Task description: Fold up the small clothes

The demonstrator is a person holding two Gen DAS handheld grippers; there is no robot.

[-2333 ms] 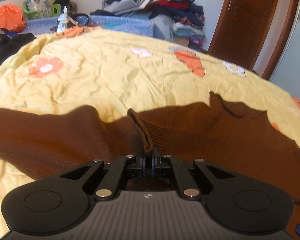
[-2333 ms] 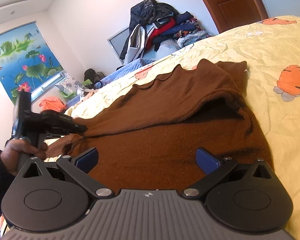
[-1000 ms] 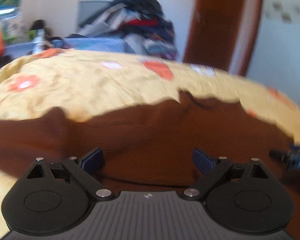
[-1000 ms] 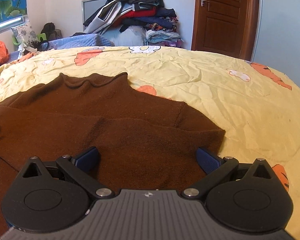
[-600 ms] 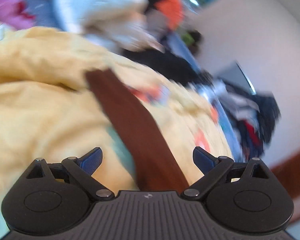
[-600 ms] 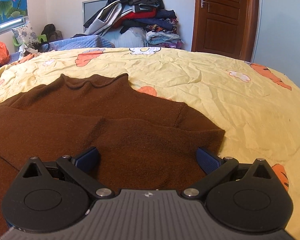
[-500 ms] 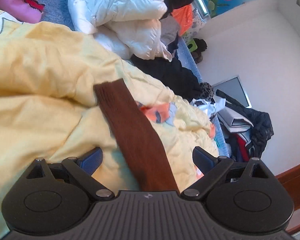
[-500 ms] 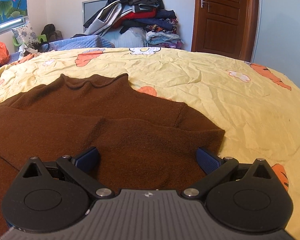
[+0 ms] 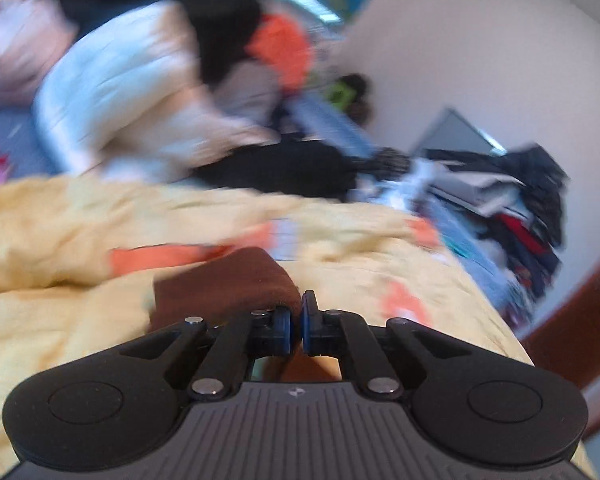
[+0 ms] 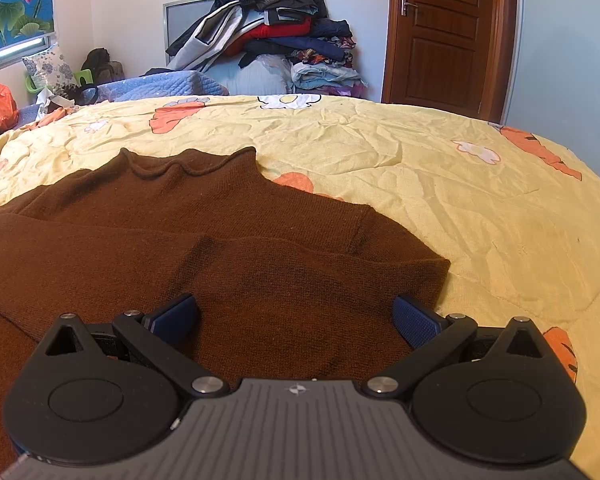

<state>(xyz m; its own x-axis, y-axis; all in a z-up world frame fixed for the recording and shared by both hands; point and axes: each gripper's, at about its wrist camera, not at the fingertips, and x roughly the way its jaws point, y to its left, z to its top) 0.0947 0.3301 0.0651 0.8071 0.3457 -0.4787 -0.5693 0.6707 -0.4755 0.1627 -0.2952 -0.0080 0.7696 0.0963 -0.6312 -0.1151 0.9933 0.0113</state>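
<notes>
Left wrist view: your left gripper [image 9: 301, 322] has its jaws pinched on the brown sleeve end [image 9: 224, 280], which lies over the yellow quilt [image 9: 60, 320]; the picture is blurred.
Right wrist view: your right gripper [image 10: 296, 316] hangs with jaws spread above the brown sweater [image 10: 220, 248], which lies flat on the bed's quilt [image 10: 480, 208], sleeve folded across its body.

Bare quilt [image 10: 440, 184] right of sweater [image 10: 220, 240] lies unobstructed.
</notes>
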